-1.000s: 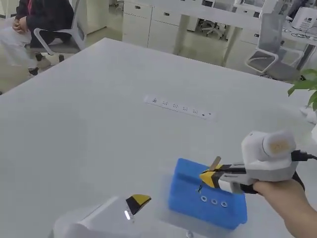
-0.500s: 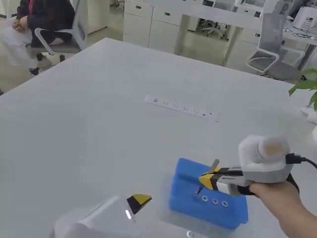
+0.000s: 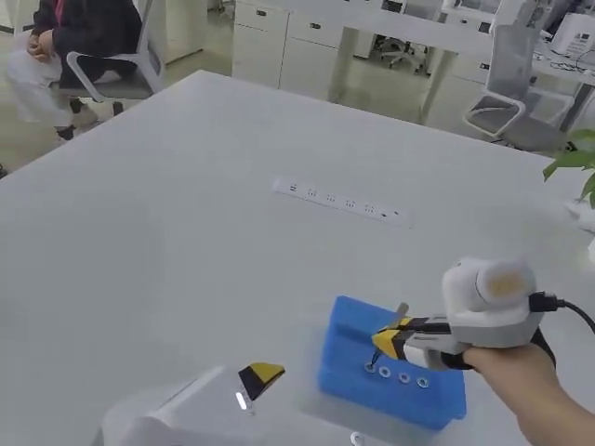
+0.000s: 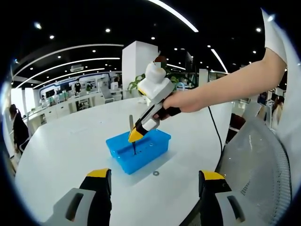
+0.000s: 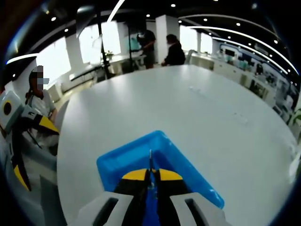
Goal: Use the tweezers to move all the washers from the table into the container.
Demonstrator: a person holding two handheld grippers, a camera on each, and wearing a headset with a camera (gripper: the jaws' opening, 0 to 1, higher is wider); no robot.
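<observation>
Worktop: a broad white worktop (image 3: pixel 186 232) carries everything; a white power strip (image 3: pixel 339 201) lies flat on it, well beyond the work.
Container: a blue rectangular container (image 3: pixel 346 312) sits on the worktop near the front edge, open side up.
Right hand-held gripper: the right hand-held gripper (image 3: pixel 383 338) is held over the container, tilted down into it. Its yellow-tipped jaws are pinched narrow around the tweezers.
Left hand-held gripper: the left hand-held gripper (image 4: pixel 155 179) is low at the front, to the left of the container and apart from it. Its jaws stand wide with nothing between them.
Tweezers: the thin dark tweezers (image 4: pixel 134 147) stick out from the right jaws, tips down inside the container, close to its floor.
Washers in container: three small washers (image 3: pixel 404 377) lie in a row on the container's floor, just beside the tweezer tips.
Washer on worktop: one loose washer (image 4: pixel 155 173) lies on the worktop, just outside the container's near wall.
</observation>
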